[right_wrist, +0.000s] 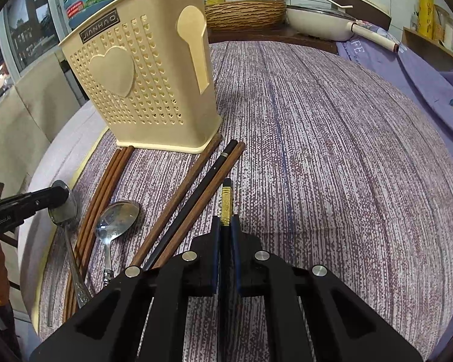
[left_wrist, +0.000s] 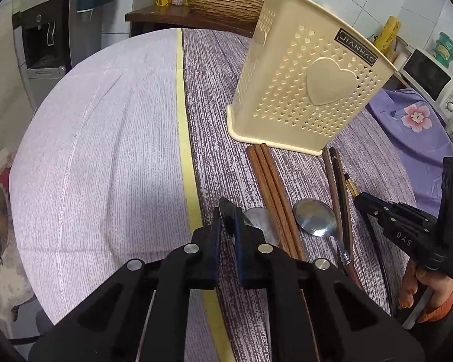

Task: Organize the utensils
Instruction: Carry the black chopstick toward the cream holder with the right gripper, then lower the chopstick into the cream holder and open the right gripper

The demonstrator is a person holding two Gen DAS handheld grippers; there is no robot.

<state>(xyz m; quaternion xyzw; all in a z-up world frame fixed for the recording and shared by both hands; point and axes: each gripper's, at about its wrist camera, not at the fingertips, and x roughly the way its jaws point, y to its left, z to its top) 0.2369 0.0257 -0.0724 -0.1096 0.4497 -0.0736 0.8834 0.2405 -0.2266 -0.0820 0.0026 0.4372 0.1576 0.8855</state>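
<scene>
Left claw [left_wrist: 228, 220] clamps spoon [right_wrist: 64, 203]; right claw [right_wrist: 225, 226] clamps gold-banded chopstick [right_wrist: 226, 200].

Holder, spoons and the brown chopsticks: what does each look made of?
Holder: cream plastic, likely moulded; heart-shaped perforations and a raised heart, matte sheen. Spoons: metal, probably stainless steel; polished bowls mirror the light. Brown chopsticks: wood or wood-look, reddish brown, smooth satin finish; grain too fine to tell.

Chopsticks [right_wrist: 111, 187] and spoons [right_wrist: 117, 217] lie before the upright beige holder [right_wrist: 142, 69] (perforated, heart-embossed).
</scene>
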